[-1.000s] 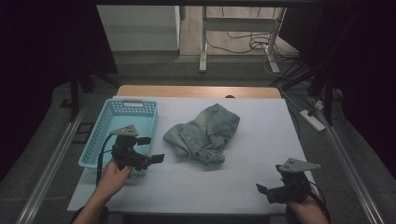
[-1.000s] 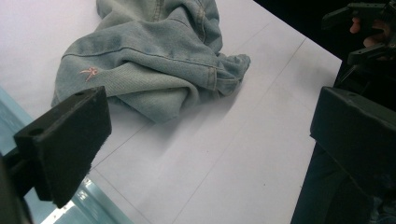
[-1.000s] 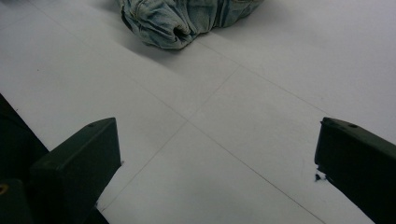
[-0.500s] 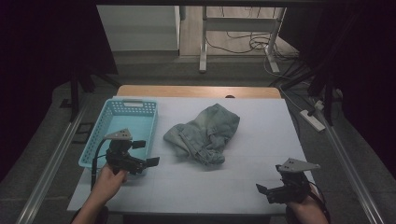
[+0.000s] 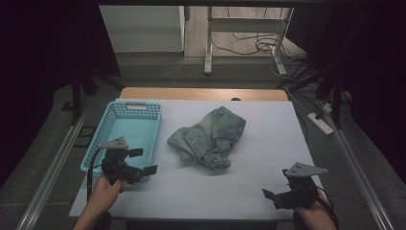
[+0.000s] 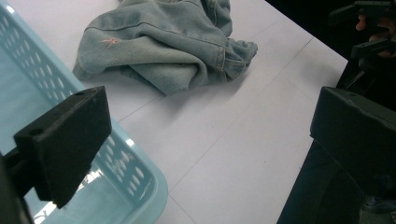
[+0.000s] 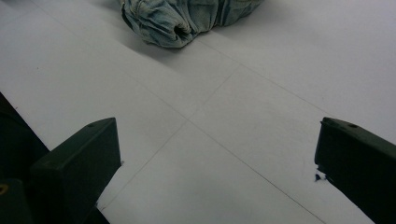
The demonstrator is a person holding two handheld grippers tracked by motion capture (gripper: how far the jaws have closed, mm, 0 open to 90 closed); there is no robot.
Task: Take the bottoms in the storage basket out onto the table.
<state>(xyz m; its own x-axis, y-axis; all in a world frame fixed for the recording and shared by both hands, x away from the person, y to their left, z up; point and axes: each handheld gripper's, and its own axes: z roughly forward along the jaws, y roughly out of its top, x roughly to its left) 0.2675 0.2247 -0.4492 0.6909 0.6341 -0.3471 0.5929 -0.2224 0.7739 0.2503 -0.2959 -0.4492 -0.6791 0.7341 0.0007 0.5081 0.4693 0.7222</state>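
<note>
While nothing is held between its jaws, which stand wide apart, the left gripper (image 5: 143, 161) is kept low over the near right corner of the light blue basket (image 5: 125, 125), its jaws pointed toward the middle of the table (image 5: 268, 139). It is held by the left hand (image 5: 106, 189), with the forearm coming in from the bottom edge of the high view. The right gripper (image 5: 270, 197) is held by the right hand (image 5: 313, 214) at the near right corner of the table, its jaws also spread wide and empty, turned leftward.

A crumpled pair of faded denim shorts (image 5: 208, 137) is seen lying on the middle of the white table, just right of the basket and apart from both grippers. A strip of bare wood is seen along the far edge of the table. Beyond it, a grey floor with loose cables (image 5: 249, 45) and the legs of a desk (image 5: 209, 48) can be made out; the rest of the room is dark.

In the left gripper view, the basket's perforated wall (image 6: 116, 158) and a small orange stitched mark (image 6: 110, 42) on the denim are shown. In the right gripper view, the rolled hem (image 7: 180, 30) is shown, with faint creases crossing the table covering.
</note>
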